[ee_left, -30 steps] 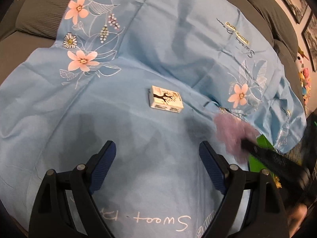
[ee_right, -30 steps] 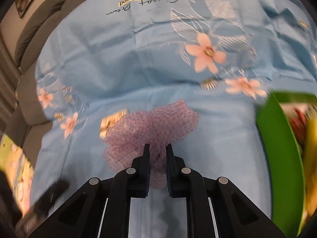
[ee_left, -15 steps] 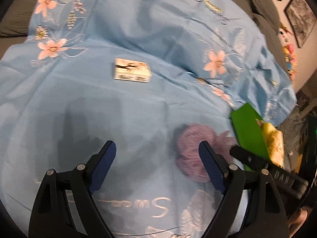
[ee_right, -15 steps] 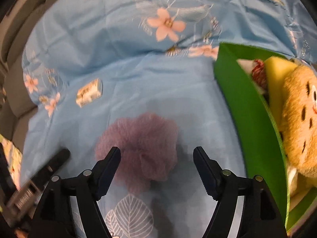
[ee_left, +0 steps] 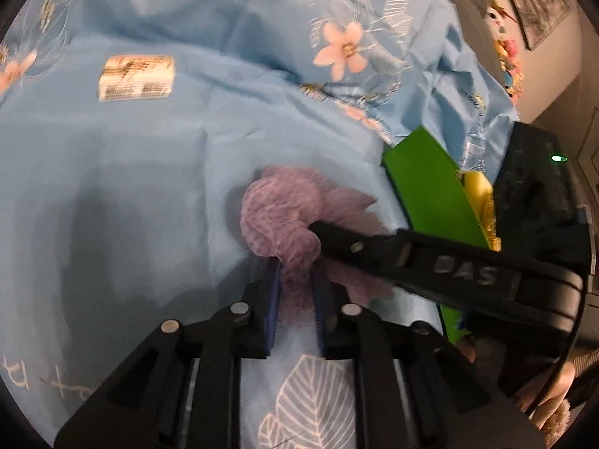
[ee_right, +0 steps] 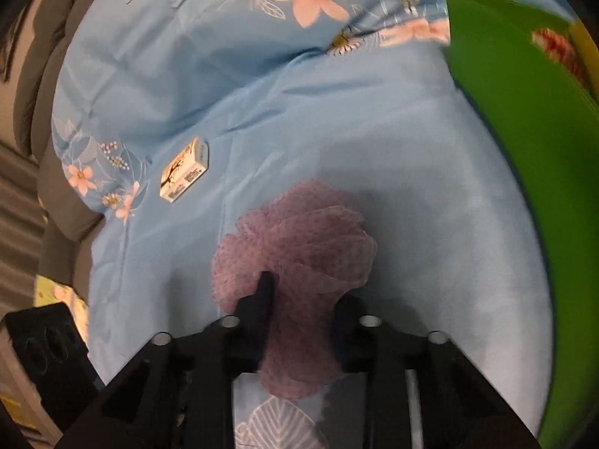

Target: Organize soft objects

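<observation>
**Operator:** Jaws first: on the left gripper [ee_left: 294, 299] they were pinched on a fold of the purple mesh pouf [ee_left: 288, 220], blue pads squeezing netting between them. On the right gripper [ee_right: 299, 318] they were closing, with the pouf's near lobe bunched between the two fingers; I judged the pads already pressed into it.

**Reviewer:** So both tools had hold of one object?

**Operator:** Yes. I saw the right tool cross the left wrist view with its tip buried in the mesh. The pouf itself sat on the blue floral sheet [ee_left: 112, 187], just beside the green bin [ee_right: 524, 131], which already held a yellow plush [ee_left: 477, 191] and something red and white.

**Reviewer:** What worried you from there?

**Operator:** Two grips on netting that light. If my hands had pulled in different directions, the mesh could have stretched, unravelled, or slipped out of one pinch. The left hold was only on a thin fold, so it looked the likelier one to let go. I also feared catching the sheet under a pad and dragging the cloth along.

**Reviewer:** Anything else nearby?

**Operator:** A small printed box [ee_left: 136, 78] lay well apart on the sheet, so a tugged sheet might have shifted it.
</observation>
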Tool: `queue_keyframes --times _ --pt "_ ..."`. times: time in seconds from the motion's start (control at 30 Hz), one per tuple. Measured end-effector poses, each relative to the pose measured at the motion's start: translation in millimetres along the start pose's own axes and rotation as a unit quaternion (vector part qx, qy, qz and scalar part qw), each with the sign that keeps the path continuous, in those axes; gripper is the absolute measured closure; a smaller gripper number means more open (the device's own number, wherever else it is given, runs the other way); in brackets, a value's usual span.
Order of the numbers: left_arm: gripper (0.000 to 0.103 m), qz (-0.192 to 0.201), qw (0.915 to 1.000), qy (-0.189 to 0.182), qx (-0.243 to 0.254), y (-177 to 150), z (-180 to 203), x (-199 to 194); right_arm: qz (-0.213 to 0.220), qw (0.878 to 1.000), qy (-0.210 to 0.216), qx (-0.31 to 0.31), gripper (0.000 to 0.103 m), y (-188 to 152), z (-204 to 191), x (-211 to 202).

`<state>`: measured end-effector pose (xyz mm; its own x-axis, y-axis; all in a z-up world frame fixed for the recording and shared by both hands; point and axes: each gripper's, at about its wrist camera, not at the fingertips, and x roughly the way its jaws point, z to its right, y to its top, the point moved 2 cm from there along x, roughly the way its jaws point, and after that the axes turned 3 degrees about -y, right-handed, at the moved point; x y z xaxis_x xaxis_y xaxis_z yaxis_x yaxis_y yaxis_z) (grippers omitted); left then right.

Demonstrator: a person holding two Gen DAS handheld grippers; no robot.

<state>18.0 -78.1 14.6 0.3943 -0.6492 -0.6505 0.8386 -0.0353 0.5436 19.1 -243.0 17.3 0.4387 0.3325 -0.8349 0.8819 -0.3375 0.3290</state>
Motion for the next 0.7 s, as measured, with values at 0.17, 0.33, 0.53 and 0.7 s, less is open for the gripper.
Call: queue_keyframes --times 0.17,0.33,0.53,0.7 --pt "0.095 0.031 0.9985 -0.026 0.037 19.3 38.7 -14.5 0.052 0.999 0.012 0.007 0.08 5.5 0.3 -34.2" --pt "0.095 0.058 0.9925 -0.063 0.087 34.0 94.7 -20.9 0.13 0.991 0.021 0.03 0.08 11.9 19.9 -96.9" --pt "0.095 0.056 0.9825 -0.108 0.141 38.2 159.0 -9.7 0.2 0.978 -0.012 0.061 0.08 14.0 53.5 -158.5" --pt "0.095 0.027 0.9783 -0.13 0.159 28.6 198.3 12.0 0.23 0.966 -0.048 0.107 0.079 10.8 93.0 -193.9"
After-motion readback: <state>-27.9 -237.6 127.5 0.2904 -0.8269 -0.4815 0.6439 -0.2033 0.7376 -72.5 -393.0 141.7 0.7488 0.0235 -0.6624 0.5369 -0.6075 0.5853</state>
